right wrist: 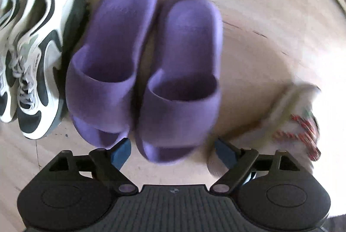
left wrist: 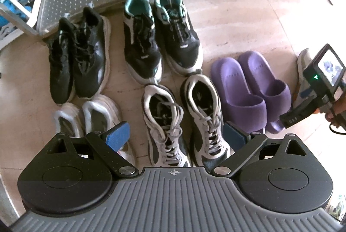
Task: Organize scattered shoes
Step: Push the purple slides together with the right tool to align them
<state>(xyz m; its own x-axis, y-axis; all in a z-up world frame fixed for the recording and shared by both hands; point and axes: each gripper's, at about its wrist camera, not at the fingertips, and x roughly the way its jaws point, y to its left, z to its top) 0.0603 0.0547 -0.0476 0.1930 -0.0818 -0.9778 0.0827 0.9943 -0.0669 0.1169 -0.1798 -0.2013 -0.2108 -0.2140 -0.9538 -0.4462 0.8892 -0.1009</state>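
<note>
While both claws gape, purple slippers (right wrist: 142,71) sit paired beside grey sneakers (right wrist: 32,58).

Purple slides (right wrist: 142,71) are lying as a pair, touching, soles down on the floor; every other place is given relative to them. Grey-and-black sneakers (left wrist: 183,123) are sitting just beside them on their left, laces loose. Black-and-teal sneakers (left wrist: 161,37) are standing beyond the grey pair, up-left of the slides. Black sneakers (left wrist: 80,56) are resting farther left, pressed together. White sneakers (left wrist: 90,119) are lying farthest left, blurred. A white shoe (right wrist: 287,123) with red-striped laces is lying right of the slides, blurred.
</note>
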